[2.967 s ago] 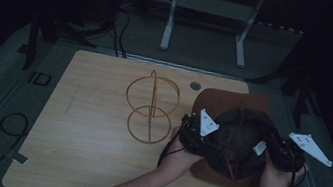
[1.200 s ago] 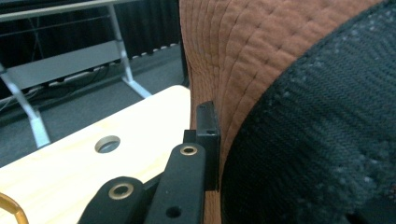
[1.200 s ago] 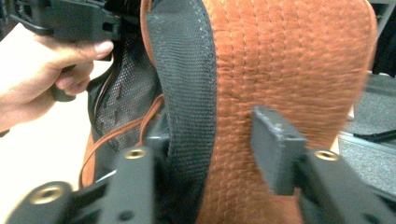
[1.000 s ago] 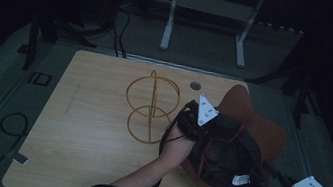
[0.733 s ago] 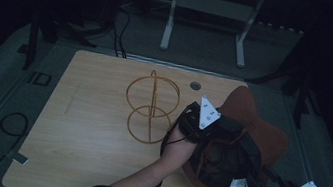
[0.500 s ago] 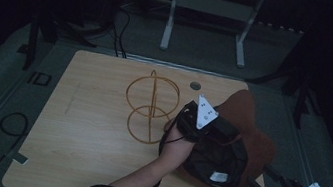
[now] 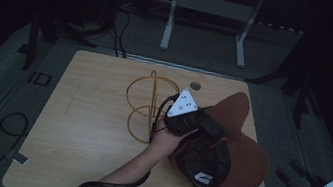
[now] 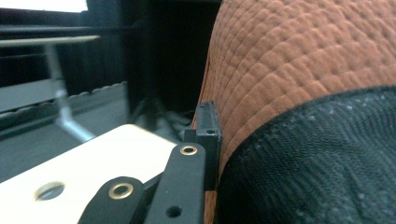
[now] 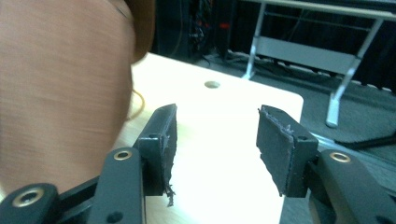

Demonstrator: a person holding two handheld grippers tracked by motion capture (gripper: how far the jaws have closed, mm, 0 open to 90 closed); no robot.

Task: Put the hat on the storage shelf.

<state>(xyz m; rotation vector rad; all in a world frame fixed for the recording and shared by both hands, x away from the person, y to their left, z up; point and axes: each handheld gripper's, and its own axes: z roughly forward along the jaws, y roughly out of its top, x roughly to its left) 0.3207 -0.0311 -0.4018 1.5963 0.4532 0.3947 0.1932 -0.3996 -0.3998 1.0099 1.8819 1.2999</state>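
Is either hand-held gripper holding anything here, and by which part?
The left hand-held gripper grips the brown hat by its brim edge; the right hand-held gripper is open, holding nothing.

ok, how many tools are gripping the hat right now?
1: the left tool is clamped on the hat at its brim edge. The right tool is open, off the table's right edge.

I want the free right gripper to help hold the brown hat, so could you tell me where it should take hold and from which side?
Probably the brim of the brown hat on its right side, coming in from the right. The hat lies crown-down, so its thin brim edge faces the open right gripper, while the left gripper grips the far-left brim.
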